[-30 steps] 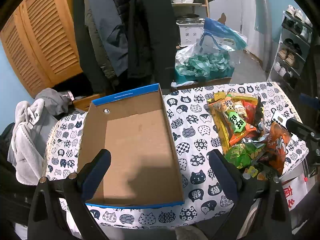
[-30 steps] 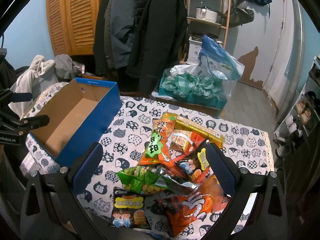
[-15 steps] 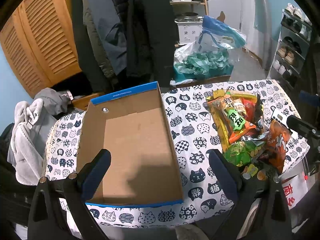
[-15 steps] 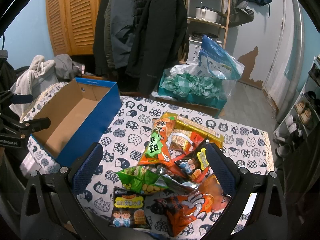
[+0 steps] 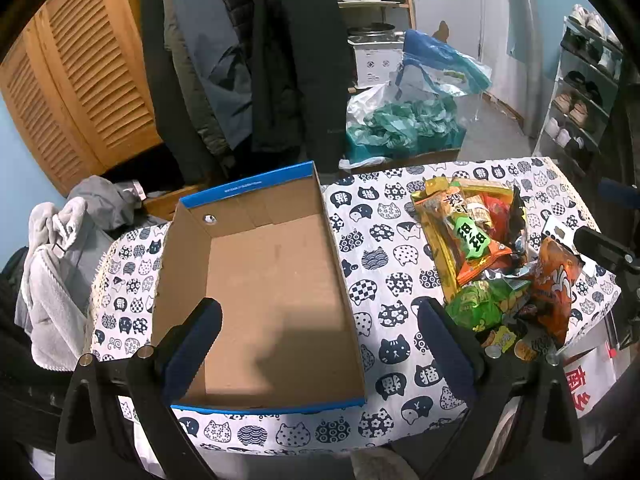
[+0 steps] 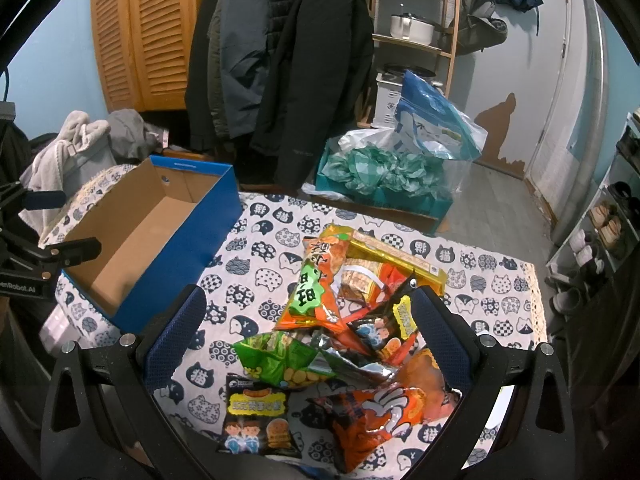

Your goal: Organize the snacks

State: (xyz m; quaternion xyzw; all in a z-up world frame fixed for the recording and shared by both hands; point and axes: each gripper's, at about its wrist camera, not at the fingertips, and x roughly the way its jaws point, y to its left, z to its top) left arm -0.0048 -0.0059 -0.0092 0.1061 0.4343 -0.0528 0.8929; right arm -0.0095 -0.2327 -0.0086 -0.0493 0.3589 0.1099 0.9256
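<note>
A heap of snack packets (image 6: 352, 332) is seen on the right half of the table (image 6: 264, 280), reaching to its near right corner, well apart from the cardboard box (image 5: 264, 292) that sits open and bare on the left half. The left gripper (image 5: 316, 340) is held over the box's near end with its tongs spread wide and nothing between them. The right gripper (image 6: 308, 332) is held over the heap, its tongs likewise wide apart and empty, with the green packet (image 6: 276, 360) and the dark packet (image 6: 256, 416) lying between them below.

The packets are judged to be light, air-filled and crinkly, with slick foil skins that may slide out of a shallow pinch. A crimped end seam or a flat corner is thought the best place to take hold, since a squeeze across the puffed middle could crush the contents. The dark packet at the near edge lies flat and mostly clear of the others, so it is probably lifted most easily; the orange packet (image 6: 380, 412) beside it overlaps the pile.
</note>
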